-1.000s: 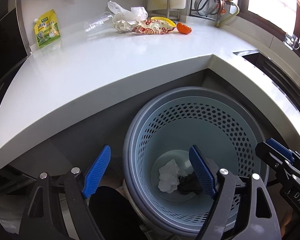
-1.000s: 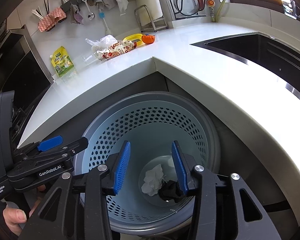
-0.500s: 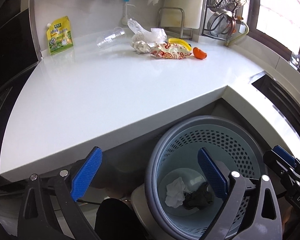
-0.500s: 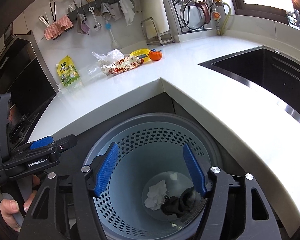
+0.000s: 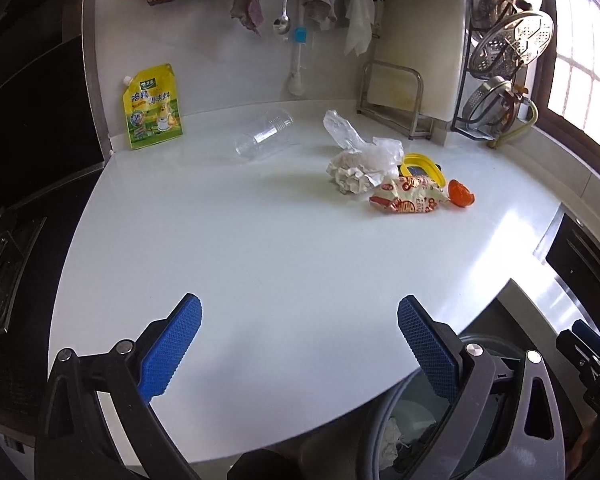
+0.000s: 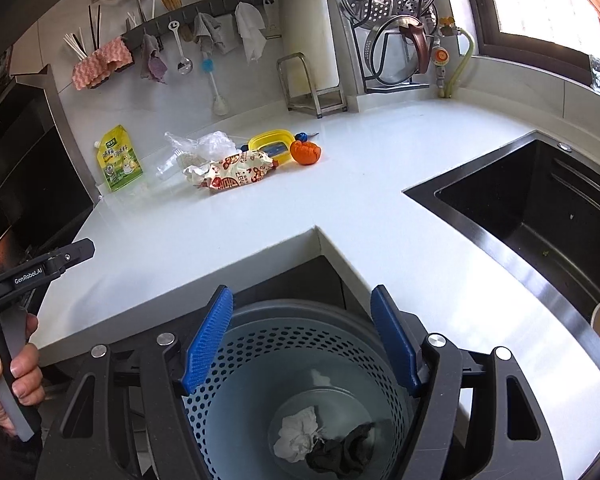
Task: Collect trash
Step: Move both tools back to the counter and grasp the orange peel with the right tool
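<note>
bin (image 5: 384, 432): mostly hidden behind left-view fingers, cut by bottom edge | plastic cup (image 6: 166, 168): largely hidden behind snack wrapper (image 6: 232, 170) in right view | pouch (image 5: 153, 106): print too small to read | dark wad (image 6: 340, 454): identity unclear

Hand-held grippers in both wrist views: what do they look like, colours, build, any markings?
Both match: the left hand-held gripper and the right hand-held gripper each have black skeletal frames with triangular cut-outs, silver round pivot bolts, and blue ridged finger pads. The left unit's side reads "GenRobot.AI" in white; a bare hand grips its grey handle. No sleeve or cables visible.
</note>
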